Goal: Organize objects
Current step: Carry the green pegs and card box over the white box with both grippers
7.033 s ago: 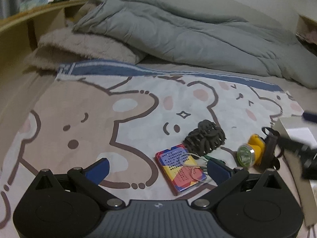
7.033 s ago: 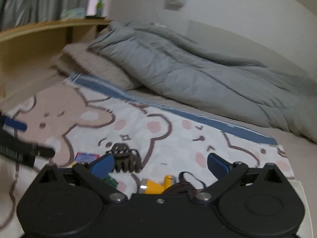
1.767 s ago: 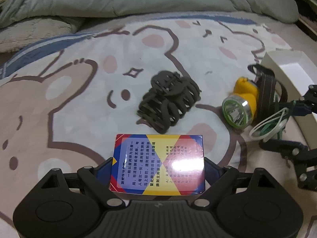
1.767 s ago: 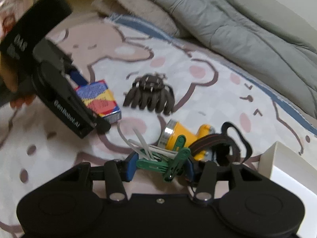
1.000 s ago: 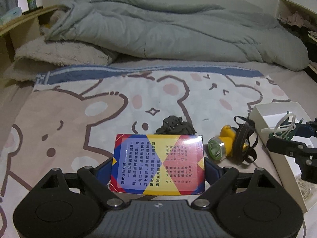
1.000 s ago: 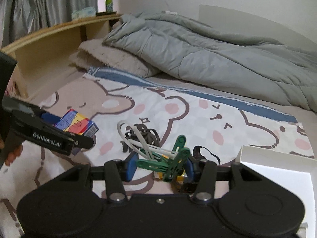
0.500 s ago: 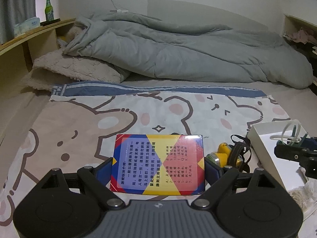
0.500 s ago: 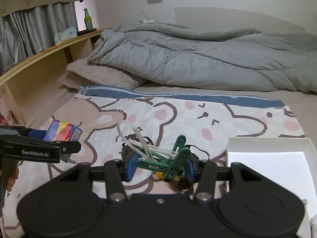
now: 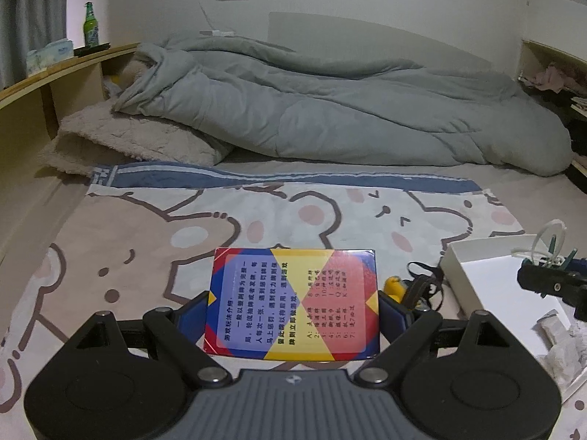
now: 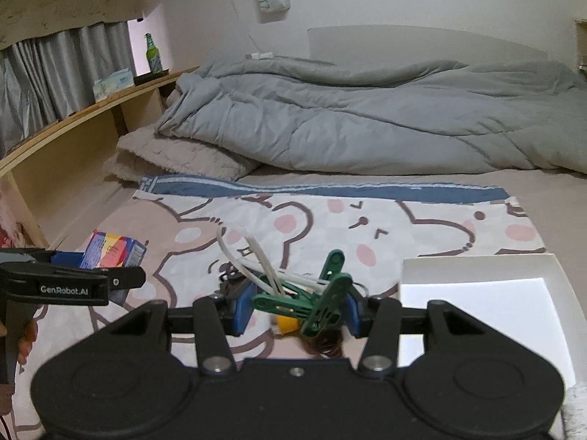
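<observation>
My left gripper (image 9: 293, 308) is shut on a red, blue and yellow card box (image 9: 293, 302) and holds it above the bear-print blanket; the box also shows in the right wrist view (image 10: 112, 251). My right gripper (image 10: 297, 306) is shut on a bundle of green clothes pegs with white loops (image 10: 308, 295), also seen in the left wrist view (image 9: 550, 249) above the white box (image 9: 477, 253). A yellow headlamp with a dark strap (image 9: 411, 288) lies on the blanket left of the white box (image 10: 477, 262).
A grey duvet (image 9: 330, 117) and a fluffy pillow (image 9: 132, 143) lie at the back. A wooden shelf (image 9: 44, 84) with a green bottle (image 9: 90, 25) runs along the left. Small white packets (image 9: 557, 333) lie in the white box.
Both grippers have lifted with their loads. The right gripper with the pegs has moved over toward the white box. The hair claw is now hidden.
</observation>
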Demonstrator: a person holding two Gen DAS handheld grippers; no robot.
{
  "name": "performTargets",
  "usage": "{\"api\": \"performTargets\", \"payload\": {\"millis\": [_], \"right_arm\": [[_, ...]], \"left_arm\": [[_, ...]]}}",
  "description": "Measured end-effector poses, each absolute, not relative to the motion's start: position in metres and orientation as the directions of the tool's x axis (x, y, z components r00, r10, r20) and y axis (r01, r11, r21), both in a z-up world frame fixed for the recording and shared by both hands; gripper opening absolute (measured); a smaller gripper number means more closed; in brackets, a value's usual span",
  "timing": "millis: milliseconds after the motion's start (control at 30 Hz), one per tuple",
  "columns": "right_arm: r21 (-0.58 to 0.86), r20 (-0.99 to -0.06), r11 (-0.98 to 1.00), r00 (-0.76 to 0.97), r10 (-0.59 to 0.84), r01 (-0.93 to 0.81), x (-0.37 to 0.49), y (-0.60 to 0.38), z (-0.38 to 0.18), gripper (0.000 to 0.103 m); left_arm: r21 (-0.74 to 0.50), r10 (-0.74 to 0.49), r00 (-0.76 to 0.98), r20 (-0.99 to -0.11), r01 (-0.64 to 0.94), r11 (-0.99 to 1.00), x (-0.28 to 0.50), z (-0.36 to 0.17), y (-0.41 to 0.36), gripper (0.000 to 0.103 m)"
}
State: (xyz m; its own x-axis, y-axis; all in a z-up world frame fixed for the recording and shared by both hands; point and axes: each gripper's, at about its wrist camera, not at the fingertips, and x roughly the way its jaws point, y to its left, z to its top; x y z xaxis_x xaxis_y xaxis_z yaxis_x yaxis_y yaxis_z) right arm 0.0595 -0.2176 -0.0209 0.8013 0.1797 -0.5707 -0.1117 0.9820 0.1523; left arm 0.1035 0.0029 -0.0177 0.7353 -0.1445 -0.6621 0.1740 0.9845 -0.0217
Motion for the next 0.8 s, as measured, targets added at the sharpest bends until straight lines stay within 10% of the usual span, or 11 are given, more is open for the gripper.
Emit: {"api": "performTargets", "payload": {"millis": [800], "right_arm": [[0.097, -0.582, 0.987, 0.812, -0.046, 0.125, 0.044, -0.34, -0.035, 0.05]], "left_arm": [[-0.232, -0.4, 0.673, -0.622, 0.329, 0.915, 0.113, -0.016, -0.129, 0.09]]}}
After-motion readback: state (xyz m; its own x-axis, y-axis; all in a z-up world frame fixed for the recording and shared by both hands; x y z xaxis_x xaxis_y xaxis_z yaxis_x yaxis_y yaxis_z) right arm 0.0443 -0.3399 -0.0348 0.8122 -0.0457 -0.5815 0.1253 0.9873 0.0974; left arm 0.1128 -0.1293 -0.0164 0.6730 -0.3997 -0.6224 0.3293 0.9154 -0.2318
